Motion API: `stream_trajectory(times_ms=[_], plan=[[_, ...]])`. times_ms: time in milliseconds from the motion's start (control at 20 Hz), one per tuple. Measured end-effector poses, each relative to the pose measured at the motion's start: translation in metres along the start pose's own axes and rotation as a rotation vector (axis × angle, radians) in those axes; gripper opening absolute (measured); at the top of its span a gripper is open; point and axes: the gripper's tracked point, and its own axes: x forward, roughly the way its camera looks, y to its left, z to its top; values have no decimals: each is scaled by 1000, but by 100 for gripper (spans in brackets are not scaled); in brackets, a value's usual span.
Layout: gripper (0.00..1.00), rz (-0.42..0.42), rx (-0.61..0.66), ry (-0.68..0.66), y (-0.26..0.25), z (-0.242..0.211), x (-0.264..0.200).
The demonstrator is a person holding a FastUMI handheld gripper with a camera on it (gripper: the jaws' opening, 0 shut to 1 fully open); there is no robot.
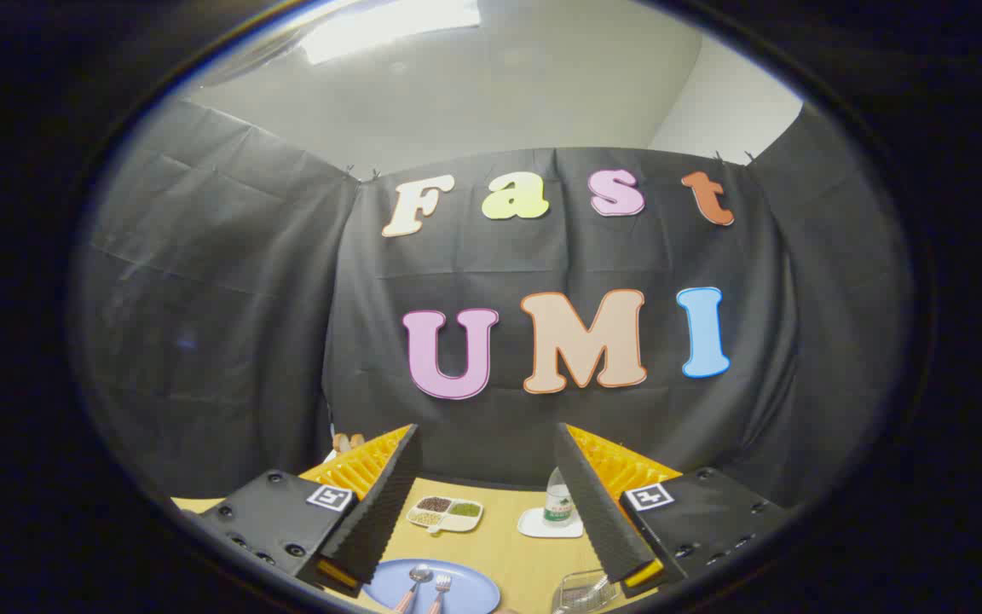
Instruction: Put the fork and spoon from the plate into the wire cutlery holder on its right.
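Observation:
A blue plate point(465, 587) lies on the wooden table just ahead of my fingers, toward the left one. On it rest a spoon point(417, 580) and a fork point(441, 588), side by side, heads pointing away from me. To the plate's right, below my right finger, stands the wire cutlery holder point(585, 593), partly cut off. My gripper point(491, 460) hangs well above the table, open, with nothing between its fingers.
Farther back on the table point(508, 546) sit a white divided dish point(446, 513) holding beans or grains and a small plastic bottle point(557, 499) on a white coaster point(546, 524). The black cloth wall closes off the back and sides.

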Motion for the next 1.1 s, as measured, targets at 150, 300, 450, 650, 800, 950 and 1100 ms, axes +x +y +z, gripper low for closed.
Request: stream_trajectory(times_ms=[150,300,450,650,800,950,1100], plan=[[99,22,-1,-4,7,1,3],[99,44,-8,5,15,-3,6],[99,68,-5,14,22,-6,7],[99,71,-7,24,24,-10,9],[99,67,-5,55,25,-20,10],[99,73,-4,96,28,-30,12],[99,87,-16,142,35,-46,12]])
